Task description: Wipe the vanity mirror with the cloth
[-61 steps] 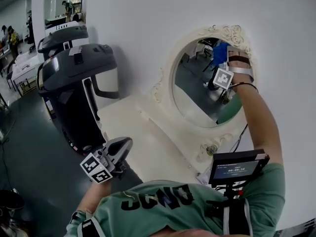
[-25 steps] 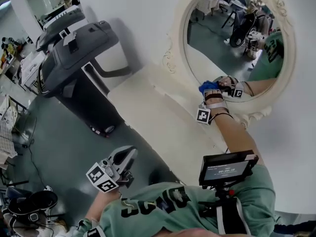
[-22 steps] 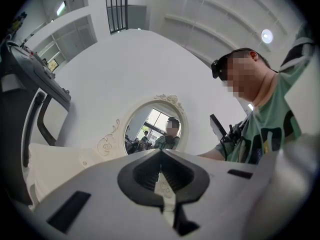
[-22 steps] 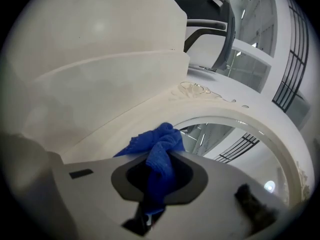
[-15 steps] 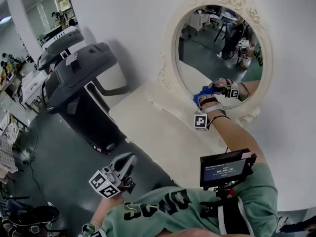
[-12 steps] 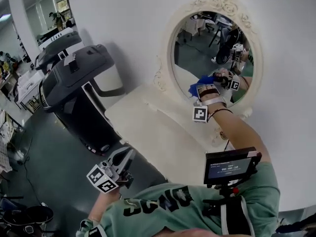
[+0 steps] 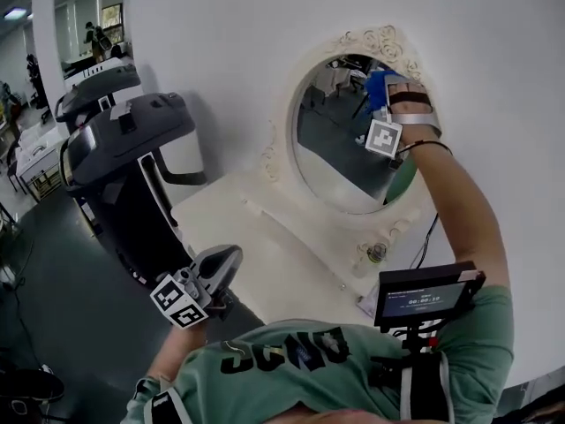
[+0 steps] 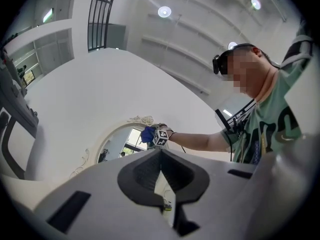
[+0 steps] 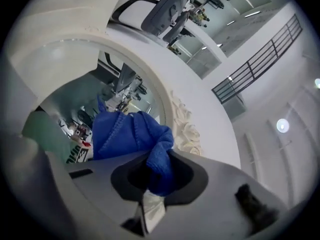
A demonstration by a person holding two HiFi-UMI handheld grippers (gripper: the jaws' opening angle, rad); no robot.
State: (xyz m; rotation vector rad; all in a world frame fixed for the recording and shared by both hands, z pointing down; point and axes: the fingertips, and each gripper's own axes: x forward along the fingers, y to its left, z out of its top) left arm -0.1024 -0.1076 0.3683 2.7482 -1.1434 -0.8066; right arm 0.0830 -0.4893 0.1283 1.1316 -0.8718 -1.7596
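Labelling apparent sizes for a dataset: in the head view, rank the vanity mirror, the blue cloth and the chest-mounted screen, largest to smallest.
1. vanity mirror, by far the largest.
2. screen, though it sits nearer the camera.
3. cloth, smallest; only part of it shows.

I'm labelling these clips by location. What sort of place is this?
Probably a large indoor hall or workshop with a staged vanity, not a home: an ornate oval mirror on a white wall, dark machines beside it, and a high balcony railing.
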